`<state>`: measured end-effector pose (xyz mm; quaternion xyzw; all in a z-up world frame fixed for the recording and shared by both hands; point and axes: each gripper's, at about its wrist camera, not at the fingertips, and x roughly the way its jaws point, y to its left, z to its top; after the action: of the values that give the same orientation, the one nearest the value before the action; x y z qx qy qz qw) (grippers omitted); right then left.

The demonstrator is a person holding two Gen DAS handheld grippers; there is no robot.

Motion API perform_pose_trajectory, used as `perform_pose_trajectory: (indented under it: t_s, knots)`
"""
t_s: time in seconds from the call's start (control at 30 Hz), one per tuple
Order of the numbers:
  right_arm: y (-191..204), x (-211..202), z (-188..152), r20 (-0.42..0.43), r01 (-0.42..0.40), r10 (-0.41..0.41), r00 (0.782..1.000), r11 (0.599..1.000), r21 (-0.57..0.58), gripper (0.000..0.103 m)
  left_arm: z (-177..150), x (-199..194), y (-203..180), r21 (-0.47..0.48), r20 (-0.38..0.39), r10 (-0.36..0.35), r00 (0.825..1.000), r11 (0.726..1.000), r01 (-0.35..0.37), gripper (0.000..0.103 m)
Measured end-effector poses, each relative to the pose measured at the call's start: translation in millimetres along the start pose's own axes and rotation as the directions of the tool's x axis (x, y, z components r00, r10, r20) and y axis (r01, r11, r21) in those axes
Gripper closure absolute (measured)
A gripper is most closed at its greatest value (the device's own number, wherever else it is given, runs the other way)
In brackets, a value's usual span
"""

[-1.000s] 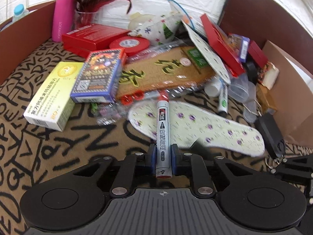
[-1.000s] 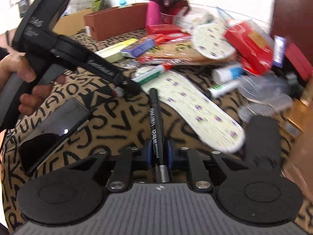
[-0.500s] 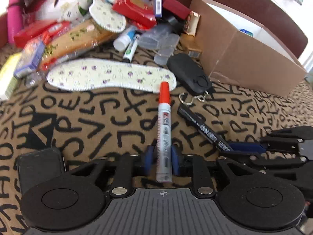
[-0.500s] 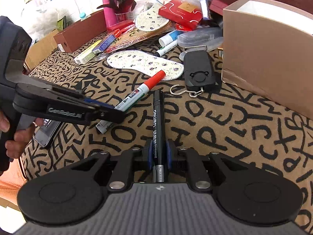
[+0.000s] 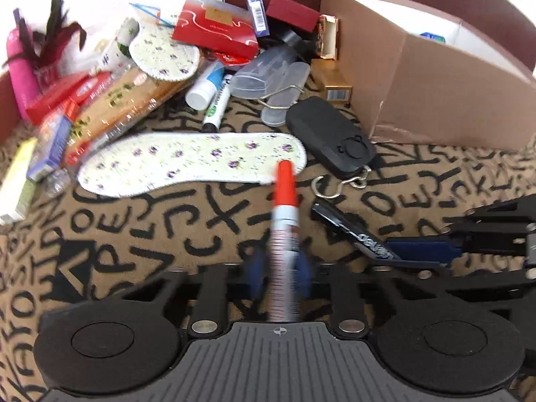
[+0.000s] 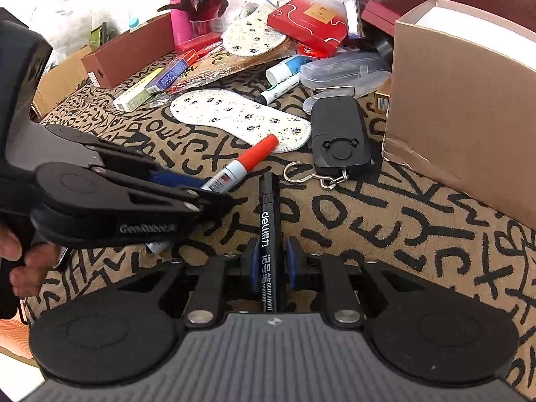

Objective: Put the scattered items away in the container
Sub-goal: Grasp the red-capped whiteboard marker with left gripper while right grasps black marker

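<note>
My left gripper [image 5: 280, 268] is shut on a red-capped marker [image 5: 284, 207], held above the patterned cloth; both show in the right wrist view, the marker [image 6: 244, 164] sticking out of the gripper [image 6: 204, 197]. My right gripper [image 6: 270, 261] is shut on a black permanent marker [image 6: 269, 221], which also shows in the left wrist view [image 5: 351, 231] with the right gripper [image 5: 415, 251]. The cardboard box [image 5: 435, 80] stands at the far right, its open top seen in the right wrist view [image 6: 462, 77].
On the cloth lie a floral insole [image 5: 191, 164], a black hanging scale with hook [image 5: 331, 137], a green-label marker [image 5: 217, 104], clear cases [image 5: 271, 73], red boxes [image 5: 214, 33], a pink bottle [image 5: 20, 73] and several small cartons at the left.
Both grippers, each holding its marker, have swung right from the clutter pile toward the cardboard box. In the last half second they moved only slightly closer.
</note>
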<state>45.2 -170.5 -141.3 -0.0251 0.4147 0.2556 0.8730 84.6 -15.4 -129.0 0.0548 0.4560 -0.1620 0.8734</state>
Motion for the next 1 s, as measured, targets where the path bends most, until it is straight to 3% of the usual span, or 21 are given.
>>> perform_pose_trajectory:
  t_s: [0.23,0.27,0.3,0.4,0.47,0.5,0.53,0.67,0.73,0.8,0.87,0.93,1.0]
  knots:
    - [-7.2,-13.5,-7.5,-0.008,0.040,-0.039,0.999,0.997,0.066,0.086,-11.8,-14.5,-7.4,-0.031,-0.051,-0.082,0.995,0.996,0.080,0.092]
    - [-7.5,-15.3,-9.2,-0.012,0.040,-0.039,0.999,0.997,0.071,0.086,-13.8,-14.6,-10.7,-0.021,-0.056,-0.082,0.995,0.996,0.081,0.089]
    - [-7.4,-16.5,-10.4,-0.012,0.039,-0.039,0.999,0.997,0.072,0.086,-15.2,-14.0,-14.5,-0.006,-0.056,-0.081,0.995,0.997,0.080,0.071]
    - [-7.2,-16.3,-11.1,-0.012,0.043,-0.042,0.999,0.996,0.078,0.086,-15.0,-10.5,-23.3,0.020,-0.046,-0.066,0.997,0.998,0.067,0.064]
    - [-7.1,-16.6,-11.1,-0.014,0.044,-0.043,0.999,0.996,0.077,0.086,-14.2,-8.7,-26.1,0.035,-0.046,-0.053,0.997,0.998,0.055,0.067]
    - [-6.6,-16.8,-11.2,-0.017,0.046,-0.045,0.999,0.996,0.072,0.086,-14.2,-8.8,-27.1,0.044,-0.048,-0.042,0.998,0.998,0.045,0.085]
    - [-6.1,-17.4,-11.4,-0.019,0.046,-0.045,0.999,0.997,0.065,0.086,-14.2,-9.7,-28.2,0.055,-0.051,-0.030,0.998,0.998,0.032,0.092]
    - [-6.8,-18.5,-12.8,-0.024,0.045,-0.043,0.999,0.997,0.059,0.086,-16.7,-13.1,-30.0,0.080,-0.066,-0.026,0.998,0.996,0.031,0.092]
    - [-6.1,-16.6,-12.4,-0.028,0.048,-0.046,0.999,0.997,0.053,0.086,-18.1,-11.7,-29.8,0.078,-0.060,-0.032,0.998,0.996,0.037,0.078]
    - [-3.6,-15.1,-11.8,-0.028,0.059,-0.058,0.998,0.997,0.043,0.086,-18.0,-10.9,-29.3,0.065,-0.055,-0.035,0.998,0.997,0.039,0.075]
    - [1.2,-13.6,-12.1,-0.025,0.077,-0.077,0.997,0.997,0.018,0.086,-18.5,-10.7,-30.9,0.063,-0.050,-0.027,0.998,0.998,0.030,0.079]
    - [3.4,-12.5,-12.9,-0.018,0.088,-0.088,0.996,0.996,0.001,0.086,-19.2,-11.1,-34.6,0.069,-0.044,-0.003,0.999,0.998,0.006,0.092]
    - [0.2,-12.7,-12.9,-0.015,0.075,-0.075,0.997,0.997,0.020,0.086,-19.3,-11.5,-34.0,0.047,-0.041,0.004,0.999,0.999,-0.002,0.092]
